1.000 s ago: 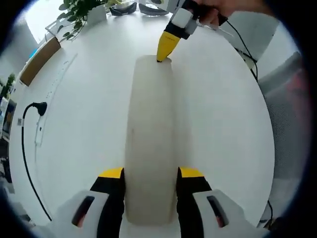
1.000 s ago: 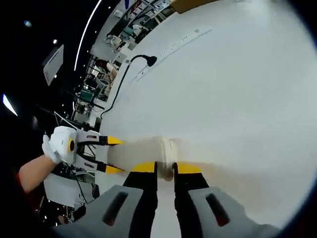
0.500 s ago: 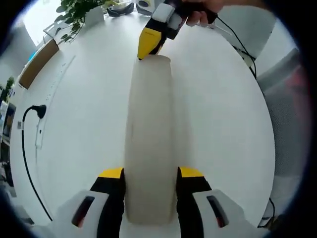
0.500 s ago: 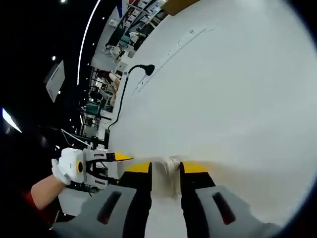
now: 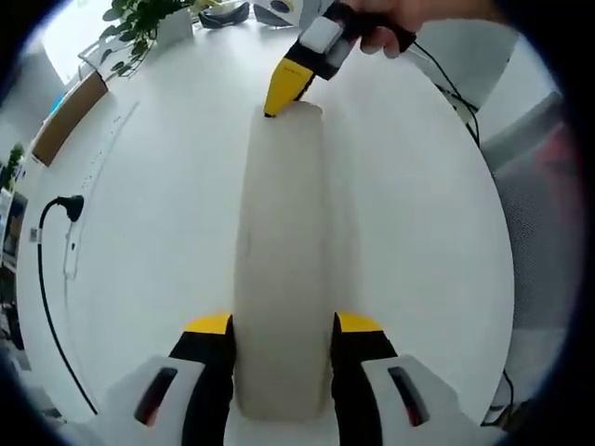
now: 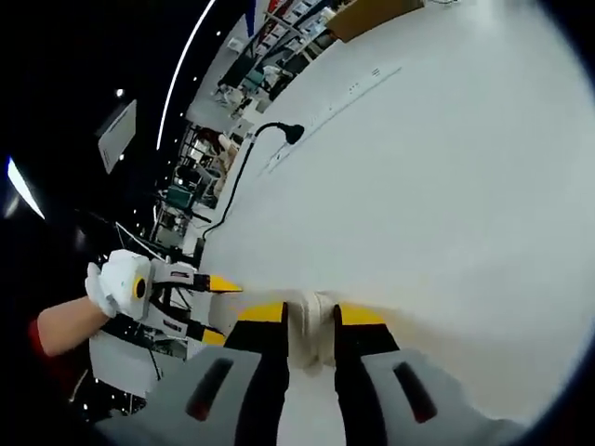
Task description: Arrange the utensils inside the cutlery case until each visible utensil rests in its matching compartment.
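Observation:
A long off-white cutlery case lies closed on the white table, running straight away from me in the left gripper view. My left gripper is shut on its near end, one yellow-tipped jaw against each long side. At the far end my right gripper, held by a hand, pinches the case's end edge. In the right gripper view that end of the cutlery case sits clamped in my right gripper, and the left gripper shows at the left. No utensils can be seen.
A white power strip and a black plug with its cable lie on the table to the left. A potted plant and a cardboard box stand at the far left. A grey chair stands at the right.
The right gripper has shifted a little to the left along the case's far end and tilted. The case and my left gripper have stayed put.

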Demonstrator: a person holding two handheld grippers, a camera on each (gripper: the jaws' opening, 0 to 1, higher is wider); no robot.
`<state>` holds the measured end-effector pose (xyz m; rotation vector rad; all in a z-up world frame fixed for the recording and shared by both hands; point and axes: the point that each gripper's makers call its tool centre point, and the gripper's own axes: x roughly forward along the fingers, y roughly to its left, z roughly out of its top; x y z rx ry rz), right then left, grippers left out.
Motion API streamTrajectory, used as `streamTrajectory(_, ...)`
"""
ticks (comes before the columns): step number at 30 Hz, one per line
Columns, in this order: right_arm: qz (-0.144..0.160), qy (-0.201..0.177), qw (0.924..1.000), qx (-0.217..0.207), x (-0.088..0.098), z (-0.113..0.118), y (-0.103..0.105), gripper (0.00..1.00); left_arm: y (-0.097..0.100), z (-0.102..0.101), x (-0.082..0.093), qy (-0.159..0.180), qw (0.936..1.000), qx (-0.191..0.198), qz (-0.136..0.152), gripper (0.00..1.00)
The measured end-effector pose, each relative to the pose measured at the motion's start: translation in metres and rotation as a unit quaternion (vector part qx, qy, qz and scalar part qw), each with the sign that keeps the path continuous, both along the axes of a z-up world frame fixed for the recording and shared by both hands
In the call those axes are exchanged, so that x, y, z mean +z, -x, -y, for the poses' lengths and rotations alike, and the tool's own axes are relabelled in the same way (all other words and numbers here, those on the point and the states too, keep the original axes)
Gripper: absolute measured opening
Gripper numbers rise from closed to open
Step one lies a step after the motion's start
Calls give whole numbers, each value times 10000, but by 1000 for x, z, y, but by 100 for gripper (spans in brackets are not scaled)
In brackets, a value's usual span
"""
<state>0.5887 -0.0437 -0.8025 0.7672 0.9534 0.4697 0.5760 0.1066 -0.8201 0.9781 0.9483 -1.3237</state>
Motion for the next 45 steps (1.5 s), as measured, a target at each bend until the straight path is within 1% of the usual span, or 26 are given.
streamTrajectory(2,-306,-150,9994,-77,-3,-1,-1,13,0,0,0,-17,10000,-14,2,41)
streamTrajectory(3,-451,-22,9986,272,-6,2,8,13,-1,0,0,-37,10000,-1,22,41)
streamTrajectory(4,-525,3,9986,-21,-10,4,4,12,-1,0,-1,-23,10000,7,9,41)
streamTrajectory(6,-457,105,9989,71,-12,2,2,12,0,0,-1,-4,10000,22,-1,41)
streamTrajectory(8,-820,-162,9963,-217,-12,2,6,11,0,0,-1,-1,10000,28,-8,41)
streamTrajectory(10,-1011,-325,9942,-188,-10,0,1,12,0,0,-2,-20,10000,6,-19,41)
streamTrajectory(14,-415,-84,9991,25,-12,4,-9,13,-4,0,-4,-58,10000,56,-47,42)
streamTrajectory(15,-542,-150,9984,-58,-13,6,-11,13,-5,0,-4,-62,9996,251,-68,43)
streamTrajectory(16,-53,155,9998,57,-11,2,-6,13,-5,0,-4,-55,9997,229,-56,43)
streamTrajectory(19,-68,231,9996,116,-4,-6,1,15,-2,0,-3,193,9995,248,-17,42)
streamTrajectory(20,278,632,9965,462,-1,-6,5,15,-2,0,-3,226,9996,192,8,42)
streamTrajectory(21,140,742,9958,514,0,-8,11,15,-2,1,-2,262,9996,123,18,42)
streamTrajectory(23,217,1132,9888,953,4,-12,14,22,-3,2,-3,260,9995,174,-29,42)
streamTrajectory(24,561,1470,9809,1141,8,-13,12,31,-2,2,-3,256,9996,151,-37,42)
streamTrajectory(26,1145,1916,9623,1552,17,-17,9,37,-2,3,-3,262,9996,109,-79,43)
streamTrajectory(27,1292,2257,9441,2026,19,-21,18,38,0,3,-3,290,9995,-2,-115,43)
streamTrajectory(28,1547,2478,9225,2524,11,-11,8,39,0,3,-3,274,9994,-159,-110,43)
streamTrajectory(30,1878,2620,8982,2990,16,-22,9,44,-1,2,-3,118,9994,-297,-99,43)
streamTrajectory(33,2097,2770,8667,3580,17,-37,15,48,-2,2,-4,58,9995,-298,-101,43)
streamTrajectory(36,2179,2792,8605,3662,18,-42,9,48,-2,1,-4,69,9995,-287,-92,43)
streamTrajectory(37,2268,2823,8495,3838,17,-45,9,48,-3,1,-4,102,9996,-254,-87,43)
streamTrajectory(38,2287,2845,8456,3895,16,-46,9,48,-2,1,-4,156,9997,-191,-87,43)
streamTrajectory(41,2388,3134,8002,4521,5,-47,17,49,-1,0,-3,270,9995,-113,-70,43)
streamTrajectory(42,2392,3212,7891,4657,2,-48,19,49,-1,0,-3,306,9994,-117,-71,43)
streamTrajectory(43,2410,3376,7697,4853,-4,-47,19,50,-1,0,-3,320,9994,-132,-69,43)
streamTrajectory(45,2409,3402,7630,4940,-6,-52,20,50,-1,1,-3,331,9993,-169,-93,43)
